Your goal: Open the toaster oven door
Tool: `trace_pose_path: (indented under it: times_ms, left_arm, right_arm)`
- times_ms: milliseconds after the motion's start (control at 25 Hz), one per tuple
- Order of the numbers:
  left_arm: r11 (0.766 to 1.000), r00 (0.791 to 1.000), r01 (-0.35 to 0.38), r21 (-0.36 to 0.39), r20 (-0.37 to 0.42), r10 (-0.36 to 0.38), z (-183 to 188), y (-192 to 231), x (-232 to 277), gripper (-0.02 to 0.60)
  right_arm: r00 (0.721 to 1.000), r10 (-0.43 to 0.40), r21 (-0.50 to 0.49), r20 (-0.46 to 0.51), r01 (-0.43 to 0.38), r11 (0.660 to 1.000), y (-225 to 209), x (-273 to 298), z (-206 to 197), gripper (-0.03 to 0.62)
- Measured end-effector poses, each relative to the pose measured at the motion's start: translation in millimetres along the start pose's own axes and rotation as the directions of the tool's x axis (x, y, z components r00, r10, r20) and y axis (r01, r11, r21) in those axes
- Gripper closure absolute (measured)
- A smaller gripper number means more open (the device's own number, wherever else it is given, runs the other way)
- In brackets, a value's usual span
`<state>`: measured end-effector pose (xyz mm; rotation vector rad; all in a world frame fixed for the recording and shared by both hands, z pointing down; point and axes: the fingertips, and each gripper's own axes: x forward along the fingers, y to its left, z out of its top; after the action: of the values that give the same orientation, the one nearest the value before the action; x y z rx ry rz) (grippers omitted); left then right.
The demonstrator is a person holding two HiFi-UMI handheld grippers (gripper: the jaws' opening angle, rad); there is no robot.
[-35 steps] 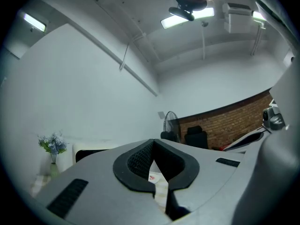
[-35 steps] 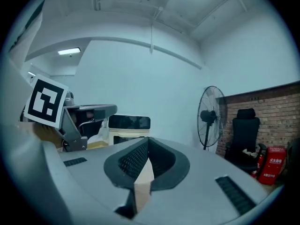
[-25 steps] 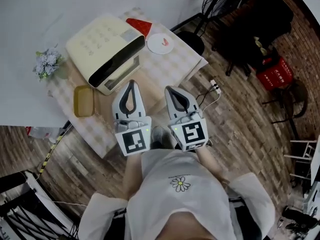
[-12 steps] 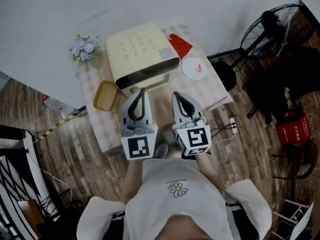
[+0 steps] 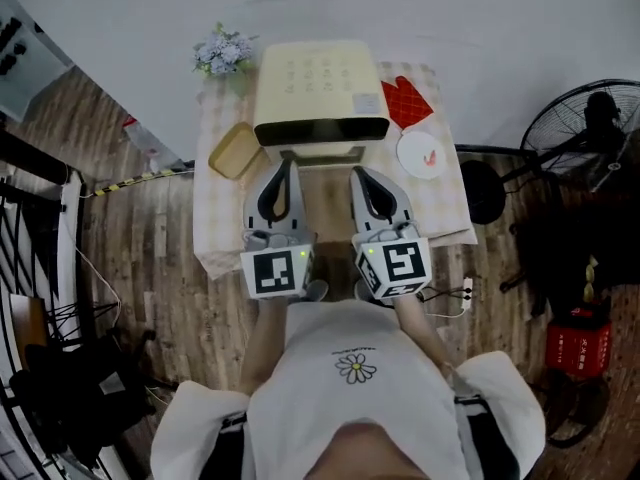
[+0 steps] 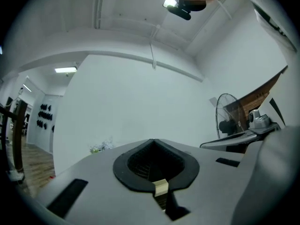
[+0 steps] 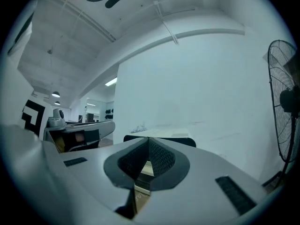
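A cream toaster oven (image 5: 320, 93) with a dark door band on its near face stands at the back of the checkered table (image 5: 220, 218). Its door is closed. My left gripper (image 5: 286, 164) and right gripper (image 5: 357, 173) hover side by side just in front of the oven, both shut and empty, their tips close to the door without touching it. In the left gripper view the shut jaws fill the lower frame, tips (image 6: 153, 140) meeting. The right gripper view shows its shut tips (image 7: 149, 138) with the oven's top (image 7: 161, 136) beyond.
A yellow tray (image 5: 234, 150) lies left of the oven, and flowers (image 5: 224, 52) stand at the back left. A red mitt (image 5: 407, 101) and a white plate (image 5: 422, 153) lie on the right. A fan (image 5: 590, 133) stands on the floor at the right.
The head view has swung round, so the oven now sits square ahead at top centre. Both grippers stay shut and side by side in front of it.
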<state>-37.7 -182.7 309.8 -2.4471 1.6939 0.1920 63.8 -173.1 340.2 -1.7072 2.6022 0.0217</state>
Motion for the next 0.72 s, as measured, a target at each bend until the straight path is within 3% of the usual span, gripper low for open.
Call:
trace_pose_path:
  times_ms: [360,720]
  left_arm:
    - [0.995,0.995,-0.1,-0.004,0.017,0.1,-0.9,-0.9,-13.0,0.565]
    - [0.994,0.996,-0.092,0.062,0.021,0.091,4.5,3.8,-0.8,0.564]
  right_arm:
    - [0.996,0.084,0.038,0.012,-0.084,0.996,-6.6,0.3,-0.9,0.585]
    - [0.993,0.115,0.099,0.022,-0.117,0.988,-7.4,11.3,-0.4,0.585]
